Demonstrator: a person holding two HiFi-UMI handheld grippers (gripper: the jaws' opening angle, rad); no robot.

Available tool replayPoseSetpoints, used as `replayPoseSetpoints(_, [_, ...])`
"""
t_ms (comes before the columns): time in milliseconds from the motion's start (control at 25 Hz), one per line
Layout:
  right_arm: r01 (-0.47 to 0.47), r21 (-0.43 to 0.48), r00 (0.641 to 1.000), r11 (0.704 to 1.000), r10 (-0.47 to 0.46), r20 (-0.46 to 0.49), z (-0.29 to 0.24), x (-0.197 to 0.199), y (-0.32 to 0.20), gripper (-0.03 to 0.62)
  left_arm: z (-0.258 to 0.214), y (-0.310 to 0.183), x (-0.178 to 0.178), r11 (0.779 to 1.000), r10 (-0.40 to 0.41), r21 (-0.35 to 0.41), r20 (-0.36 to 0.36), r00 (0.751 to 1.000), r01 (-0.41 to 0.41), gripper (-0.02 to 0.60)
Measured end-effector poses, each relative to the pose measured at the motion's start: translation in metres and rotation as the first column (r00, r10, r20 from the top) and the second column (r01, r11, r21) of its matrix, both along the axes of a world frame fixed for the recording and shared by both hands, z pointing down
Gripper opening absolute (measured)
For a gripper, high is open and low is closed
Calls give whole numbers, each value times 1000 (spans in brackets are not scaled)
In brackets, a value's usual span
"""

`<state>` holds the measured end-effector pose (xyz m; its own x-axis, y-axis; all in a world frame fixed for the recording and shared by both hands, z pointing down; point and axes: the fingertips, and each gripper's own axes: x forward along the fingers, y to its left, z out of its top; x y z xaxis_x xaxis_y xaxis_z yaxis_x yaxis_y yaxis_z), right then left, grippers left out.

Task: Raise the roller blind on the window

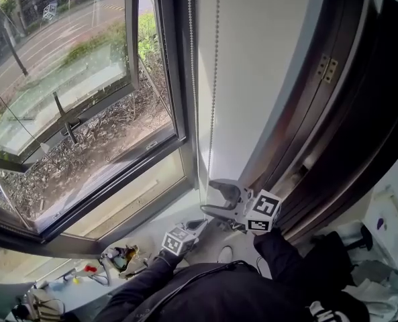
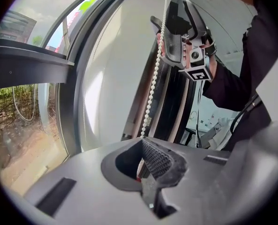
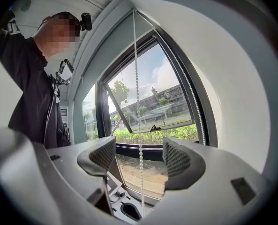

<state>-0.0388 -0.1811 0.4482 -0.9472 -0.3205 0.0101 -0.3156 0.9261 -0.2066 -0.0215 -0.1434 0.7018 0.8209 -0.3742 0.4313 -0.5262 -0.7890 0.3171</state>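
A white bead chain (image 1: 214,79) hangs in two strands beside the window frame; the blind itself is out of view. My left gripper (image 1: 201,224) is low by the sill, shut on one strand. The chain (image 2: 153,88) runs down into the closed pads of the left gripper (image 2: 142,144). Just above it, my right gripper (image 1: 209,195) stands open around the chain. A strand (image 3: 136,78) hangs free between the spread jaws of the right gripper (image 3: 139,156), touching neither pad. Seen from below, the right gripper (image 2: 167,11) straddles the same chain.
An opened window sash (image 1: 64,79) tilts outward on the left over a gravel bed. A dark frame with a brass hinge (image 1: 327,69) runs down the right. Small clutter (image 1: 121,257) lies below the sill. The person's dark sleeve (image 1: 286,247) is close behind.
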Motion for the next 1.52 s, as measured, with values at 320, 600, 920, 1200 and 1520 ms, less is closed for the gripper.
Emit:
replayPoseSetpoints(320, [-13,6,1000,1000,14,-19,0,4,0,319,1,13,-13,999,-32,13,-75,997,33,23])
replayPoseSetpoints(600, [-42,6,999,999,42,-19,9,7,-2,231,-40,4,-65,973,-119,193,-35,992,123,105])
replayPoseSetpoints(920, [-96,94,995,991,98,-16,-2,-4,-1,12,-183,-24,-92,878,-224,381,-204,953,288,6])
replayPoseSetpoints(1200, [-83,154,993,985,94,-66,-12,-26,5,8,-253,-15,-82,836,-176,465,-278,945,292,6])
replayPoseSetpoints(1520, [-70,180,997,981,77,-28,-30,-34,16,8,-278,-3,-84,819,-187,464,-342,921,338,6])
